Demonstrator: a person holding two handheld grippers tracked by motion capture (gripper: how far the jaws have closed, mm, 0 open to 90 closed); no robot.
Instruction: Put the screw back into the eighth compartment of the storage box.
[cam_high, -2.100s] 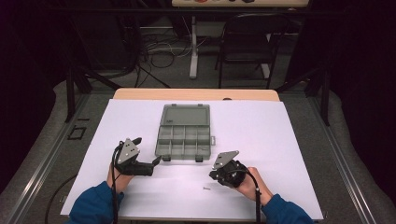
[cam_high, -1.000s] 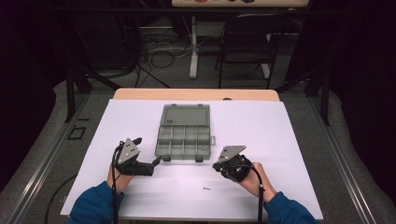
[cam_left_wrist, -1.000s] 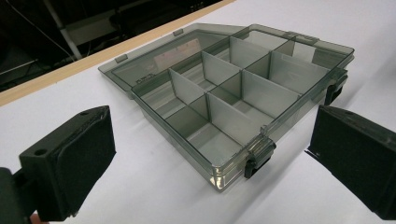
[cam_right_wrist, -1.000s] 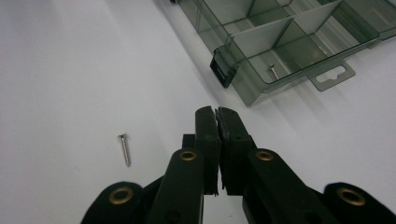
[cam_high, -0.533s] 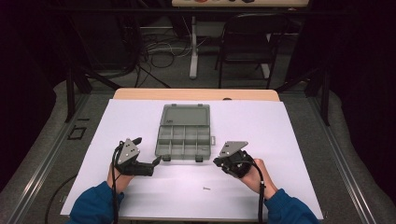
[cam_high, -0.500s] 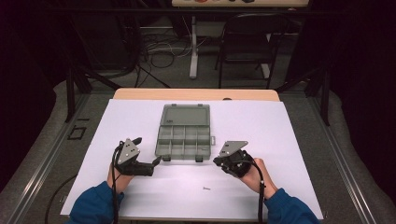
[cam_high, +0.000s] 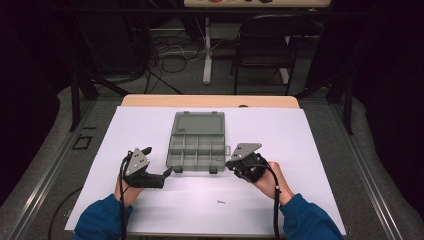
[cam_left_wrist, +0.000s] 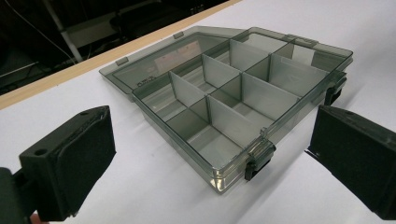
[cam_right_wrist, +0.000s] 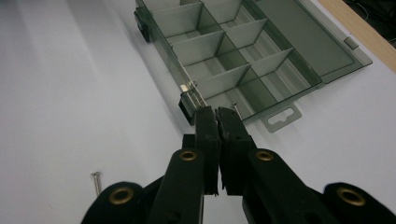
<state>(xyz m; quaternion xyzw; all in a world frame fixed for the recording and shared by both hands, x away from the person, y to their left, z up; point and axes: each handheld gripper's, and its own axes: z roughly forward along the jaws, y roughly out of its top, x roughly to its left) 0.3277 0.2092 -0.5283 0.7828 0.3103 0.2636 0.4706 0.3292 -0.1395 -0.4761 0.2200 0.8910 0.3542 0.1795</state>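
Observation:
A smoky grey compartment box (cam_high: 196, 145) lies open in the middle of the white table, its lid (cam_high: 197, 123) flat behind it. My left gripper (cam_high: 167, 171) rests by the box's near left corner, open, and its wide-set pads (cam_left_wrist: 74, 154) frame the box (cam_left_wrist: 224, 107). My right gripper (cam_high: 230, 164) hovers at the box's near right corner, jaws shut. In the right gripper view the tips (cam_right_wrist: 217, 112) sit over the box's edge near a latch (cam_right_wrist: 187, 105). A thin screw (cam_right_wrist: 236, 108) shows just past them; whether it is pinched I cannot tell.
A loose screw (cam_high: 221, 202) lies on the white sheet near the front edge, between the two hands, also in the right gripper view as a screw (cam_right_wrist: 95, 179). A wooden table edge (cam_high: 210, 101) runs behind the sheet. A chair (cam_high: 265, 45) stands beyond.
My right gripper has lifted a little and drifted toward the box's right corner, still shut. The left gripper and the loose screw have stayed put.

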